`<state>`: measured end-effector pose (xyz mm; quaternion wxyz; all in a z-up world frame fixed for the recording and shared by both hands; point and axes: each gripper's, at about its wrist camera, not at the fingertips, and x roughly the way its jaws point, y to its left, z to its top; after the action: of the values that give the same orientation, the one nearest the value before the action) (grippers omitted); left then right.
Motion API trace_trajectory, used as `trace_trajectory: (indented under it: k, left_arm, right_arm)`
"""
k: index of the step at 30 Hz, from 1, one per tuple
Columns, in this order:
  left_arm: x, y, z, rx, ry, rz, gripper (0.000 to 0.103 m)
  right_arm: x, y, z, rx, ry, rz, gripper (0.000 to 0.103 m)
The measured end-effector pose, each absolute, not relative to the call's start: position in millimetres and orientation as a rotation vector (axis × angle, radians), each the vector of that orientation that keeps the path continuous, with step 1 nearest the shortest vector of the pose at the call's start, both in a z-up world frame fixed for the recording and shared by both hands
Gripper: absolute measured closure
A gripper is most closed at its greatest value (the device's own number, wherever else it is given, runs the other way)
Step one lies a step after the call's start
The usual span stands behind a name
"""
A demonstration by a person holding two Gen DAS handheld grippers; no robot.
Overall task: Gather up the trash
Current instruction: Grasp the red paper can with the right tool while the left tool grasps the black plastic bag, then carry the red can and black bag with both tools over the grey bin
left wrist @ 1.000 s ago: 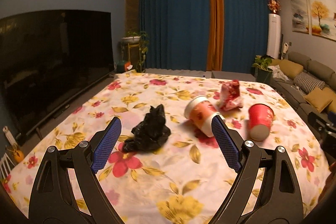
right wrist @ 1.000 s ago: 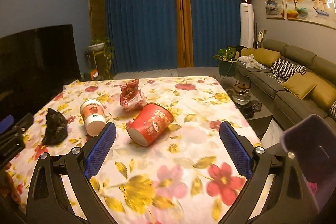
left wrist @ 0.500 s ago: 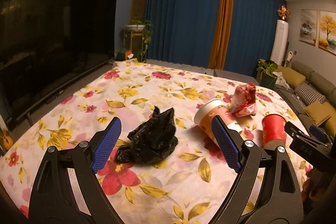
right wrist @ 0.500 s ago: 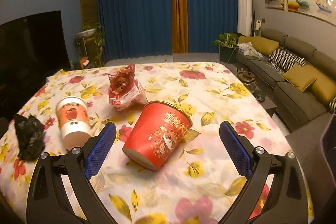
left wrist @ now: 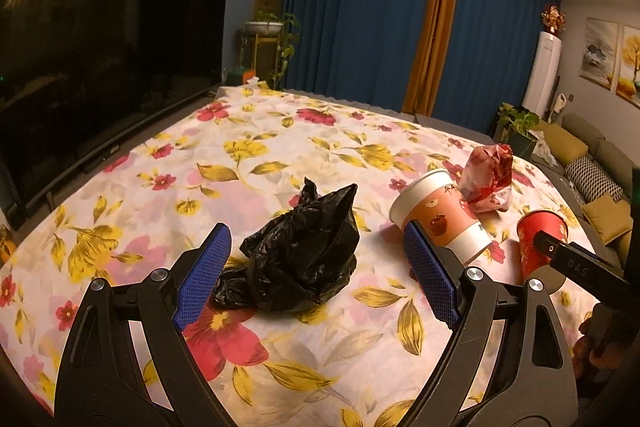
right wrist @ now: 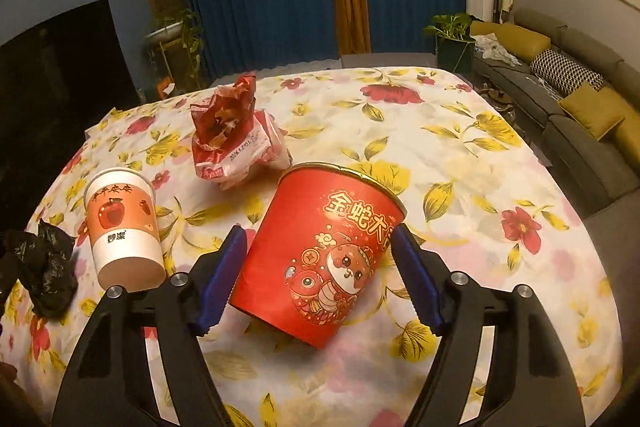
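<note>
On the flowered tablecloth (left wrist: 256,143) lies a crumpled black plastic bag (left wrist: 304,259). My left gripper (left wrist: 316,231) stands open just before it, one blue pad on each side, neither touching. A white and orange paper cup (left wrist: 440,215), a crumpled red wrapper (left wrist: 490,175) and a red paper cup (left wrist: 540,239) lie to the right. In the right wrist view the red cup (right wrist: 320,251) lies on its side between the fingers of my right gripper (right wrist: 318,230). Its jaws are closing, with a sliver of cloth still showing by the left pad.
A large dark TV (left wrist: 100,47) runs along the table's left side. A grey sofa with yellow cushions (right wrist: 580,107) and a potted plant (right wrist: 452,31) stand to the right. Blue curtains hang behind. A hand (left wrist: 600,343) holds the right gripper's handle.
Both grippers came forward and down toward the table. The black bag now sits between the left fingers. The right jaws have narrowed around the red cup.
</note>
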<state>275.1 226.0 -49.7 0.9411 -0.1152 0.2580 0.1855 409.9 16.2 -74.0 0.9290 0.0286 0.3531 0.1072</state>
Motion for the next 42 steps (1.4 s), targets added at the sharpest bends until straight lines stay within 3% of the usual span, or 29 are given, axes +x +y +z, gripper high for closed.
trace_trajectory:
  k: [3, 8, 22, 25, 42]
  left_arm:
    - [277.8, 227.8, -53.0, -0.244, 0.542, 0.384, 0.017]
    - [282.0, 234.1, -56.3, -0.27, 0.565, 0.39, 0.022]
    - [294.8, 249.9, -74.1, -0.364, 0.677, 0.364, 0.083]
    - [291.1, 249.9, -73.8, -0.374, 0.667, 0.345, 0.09]
    - [235.6, 176.3, -35.9, -0.274, 0.579, 0.212, 0.094]
  right_arm:
    - [405.8, 17.3, -72.4, 0.056, 0.707, 0.239, 0.046]
    - [398.0, 10.0, -69.9, 0.087, 0.69, 0.264, 0.05]
    - [368.0, -8.4, -53.0, 0.096, 0.623, 0.279, 0.051]
    - [358.3, -14.2, -46.3, 0.099, 0.604, 0.281, 0.051]
    - [276.4, -62.0, -4.7, 0.093, 0.475, 0.267, 0.051]
